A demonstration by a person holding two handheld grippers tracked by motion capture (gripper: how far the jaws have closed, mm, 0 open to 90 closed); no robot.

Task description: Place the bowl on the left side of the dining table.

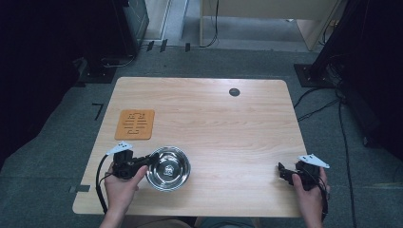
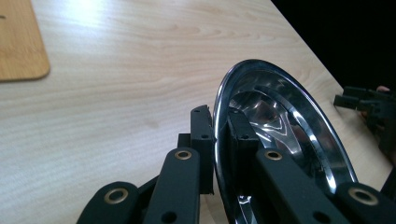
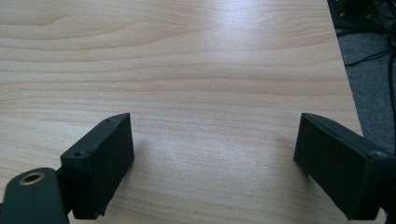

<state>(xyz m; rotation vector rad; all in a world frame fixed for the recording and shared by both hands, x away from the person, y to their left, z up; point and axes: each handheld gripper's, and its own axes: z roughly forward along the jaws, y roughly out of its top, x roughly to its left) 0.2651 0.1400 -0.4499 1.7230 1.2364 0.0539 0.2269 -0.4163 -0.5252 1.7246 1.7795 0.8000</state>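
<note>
A shiny steel bowl (image 1: 168,168) sits near the front left of the wooden table (image 1: 223,128). My left gripper (image 1: 151,159) is shut on the bowl's left rim. In the left gripper view the rim (image 2: 219,116) runs between the two black jaws, one outside and one inside the bowl (image 2: 289,126), and the left gripper (image 2: 217,126) pinches it. My right gripper (image 1: 281,171) rests at the front right of the table, held by a hand. The right gripper view has the right gripper (image 3: 215,158) open wide over bare wood, nothing between its fingers.
An orange-brown cork trivet (image 1: 135,124) lies on the left side of the table, behind the bowl, and its corner (image 2: 21,42) is in the left gripper view. A small dark round grommet (image 1: 234,91) sits near the far edge. Cables (image 1: 342,123) trail on the floor at right.
</note>
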